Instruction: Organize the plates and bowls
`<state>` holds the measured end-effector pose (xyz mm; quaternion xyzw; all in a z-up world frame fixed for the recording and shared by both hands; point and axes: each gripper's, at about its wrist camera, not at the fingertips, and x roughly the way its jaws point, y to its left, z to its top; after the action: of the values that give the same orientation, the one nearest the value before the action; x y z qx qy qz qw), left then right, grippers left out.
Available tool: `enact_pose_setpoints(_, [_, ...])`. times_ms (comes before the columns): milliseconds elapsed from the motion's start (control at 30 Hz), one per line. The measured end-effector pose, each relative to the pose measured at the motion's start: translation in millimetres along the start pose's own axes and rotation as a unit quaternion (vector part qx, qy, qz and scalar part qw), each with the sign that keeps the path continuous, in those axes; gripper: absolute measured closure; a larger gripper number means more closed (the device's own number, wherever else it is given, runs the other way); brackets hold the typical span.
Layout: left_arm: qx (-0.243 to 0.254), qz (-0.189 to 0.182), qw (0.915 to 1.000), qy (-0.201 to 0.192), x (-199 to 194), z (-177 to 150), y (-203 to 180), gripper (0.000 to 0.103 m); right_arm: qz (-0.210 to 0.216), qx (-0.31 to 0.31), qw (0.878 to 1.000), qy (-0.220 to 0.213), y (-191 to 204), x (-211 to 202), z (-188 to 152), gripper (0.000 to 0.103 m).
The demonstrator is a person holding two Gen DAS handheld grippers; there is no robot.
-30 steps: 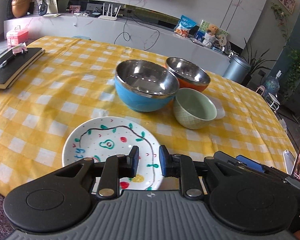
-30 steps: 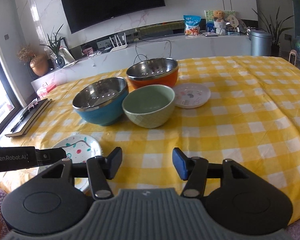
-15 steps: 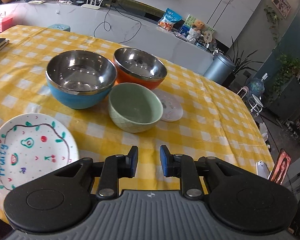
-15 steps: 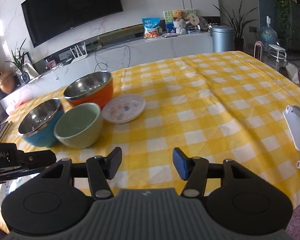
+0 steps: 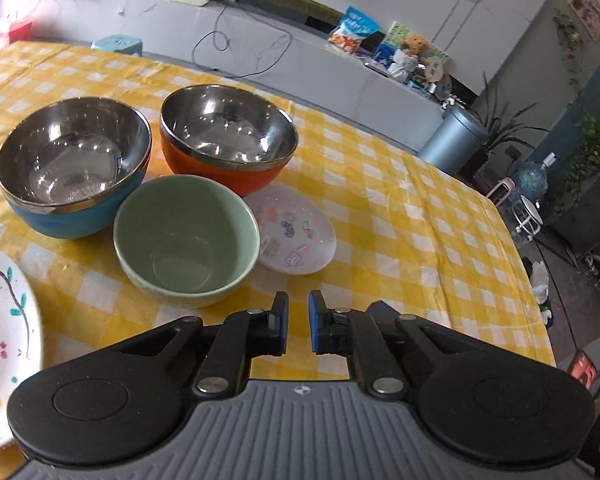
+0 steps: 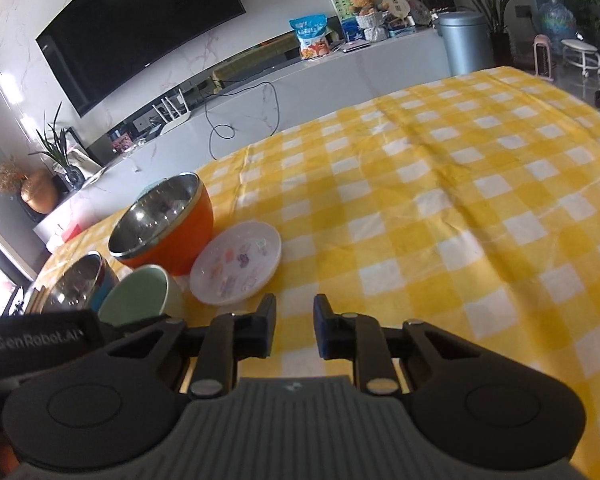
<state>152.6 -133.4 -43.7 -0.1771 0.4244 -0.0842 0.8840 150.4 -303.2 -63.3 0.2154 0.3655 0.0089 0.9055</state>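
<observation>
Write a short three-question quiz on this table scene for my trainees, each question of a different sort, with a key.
1. Multiple choice: which bowl stands nearest the left gripper? A) blue B) orange C) green
2. True or false: the small white plate lies inside the orange bowl.
3. Fill in: the tablecloth is checked in white and ____.

Key
1. C: the green bowl stands nearest, just ahead of the fingers and to their left.
2. False: the plate lies on the cloth beside the orange bowl and the green one.
3. Yellow.
</observation>
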Motion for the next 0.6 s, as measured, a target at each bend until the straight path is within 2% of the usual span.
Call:
enact_pose_setpoints(133, [-0.030,0.013,0.9994,0.010,12,3,0,0.091,0.009,0.003,1.000,0.015,3,24,11,0.087])
enact_pose_setpoints(200, [-0.039,0.026,0.9989,0.005,15,2,-1,0.092,0.014,0.009,1.000,0.023,3,35,14,0.092])
enact_pose_setpoints(433, [-0.074,0.033,0.9967,0.010,22,4,7,0.089,0.040,0.029,0.998,0.040,1,62,21,0.092])
enact_pose_setpoints(600, [-0.081,0.036,0.9959,0.016,25,5,10,0.087,0.036,0.035,0.998,0.050,4,74,22,0.093])
